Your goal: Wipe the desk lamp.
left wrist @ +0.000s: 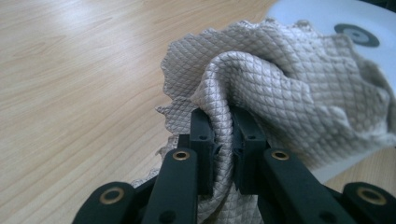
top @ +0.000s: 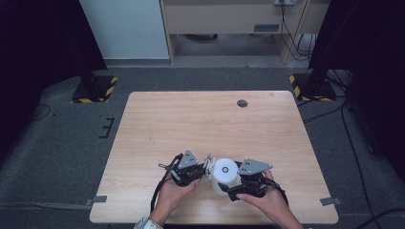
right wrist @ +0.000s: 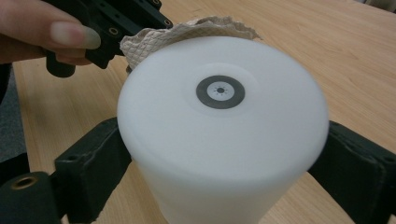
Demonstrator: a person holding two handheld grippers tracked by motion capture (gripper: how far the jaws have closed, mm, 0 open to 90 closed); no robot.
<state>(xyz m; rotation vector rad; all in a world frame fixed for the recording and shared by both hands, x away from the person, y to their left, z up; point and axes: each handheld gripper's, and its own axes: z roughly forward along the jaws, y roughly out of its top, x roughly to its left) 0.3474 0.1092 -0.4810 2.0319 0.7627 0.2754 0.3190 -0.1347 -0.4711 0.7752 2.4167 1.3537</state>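
A white cylinder with a small dark ring on its end is held over the table's near edge. My right gripper is shut on the white cylinder, its jaws pressed to the two sides. A beige quilted cloth is bunched against the cylinder's side. My left gripper is shut on a fold of that cloth, left of the cylinder in the high view, where the left gripper meets the cloth. The cloth peeks from behind the cylinder in the right gripper view.
The wooden table has a small dark round hole near its far edge. Black stands with yellow striped feet flank the far corners. Cables trail on the grey floor at the right.
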